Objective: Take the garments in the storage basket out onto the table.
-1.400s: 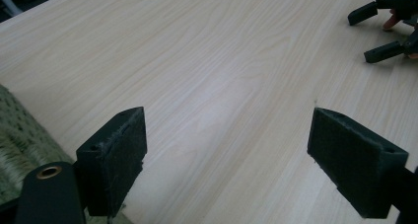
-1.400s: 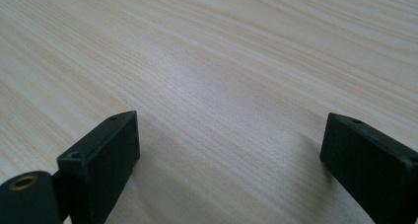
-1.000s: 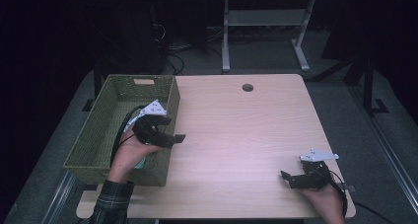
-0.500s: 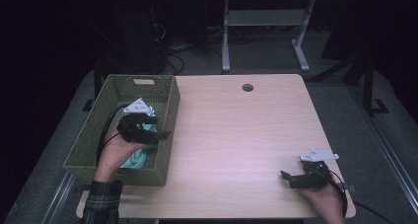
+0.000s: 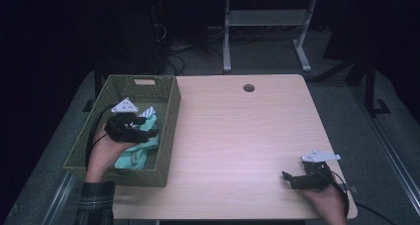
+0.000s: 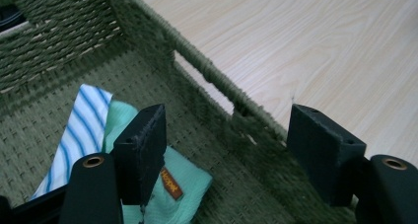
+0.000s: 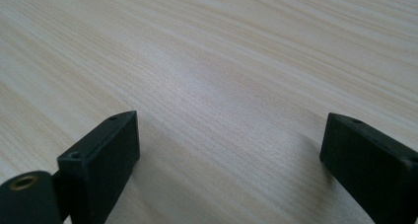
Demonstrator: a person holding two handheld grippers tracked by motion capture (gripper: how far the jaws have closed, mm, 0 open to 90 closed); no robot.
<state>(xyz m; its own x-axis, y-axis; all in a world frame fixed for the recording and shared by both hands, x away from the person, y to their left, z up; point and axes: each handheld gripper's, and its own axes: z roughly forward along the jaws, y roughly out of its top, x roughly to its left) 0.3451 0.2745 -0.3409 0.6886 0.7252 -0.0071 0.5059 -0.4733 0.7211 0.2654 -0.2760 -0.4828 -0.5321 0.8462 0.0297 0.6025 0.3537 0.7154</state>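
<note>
High view: left gripper (image 5: pixel 148 131) inside green basket (image 5: pixel 171 111), above mint cloth (image 6: pixel 190 184) and striped cloth (image 6: pixel 79 130); jaws apart, lately narrowing, nothing between them. Right gripper (image 5: pixel 287 178) idle on table (image 5: pixel 237 136), jaws apart, empty. Risk: basket wall near one jaw may snag, or both cloths lift together.

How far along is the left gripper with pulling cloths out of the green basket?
Nothing looks done: both the mint cloth and the blue-striped cloth lie in the basket, and the table bears no cloth. In hand: the left gripper is inside the basket over the cloths, its jaws just closing, nothing between them. The right gripper rests open on the table. Left: grasp, lift out, lay down.
</note>
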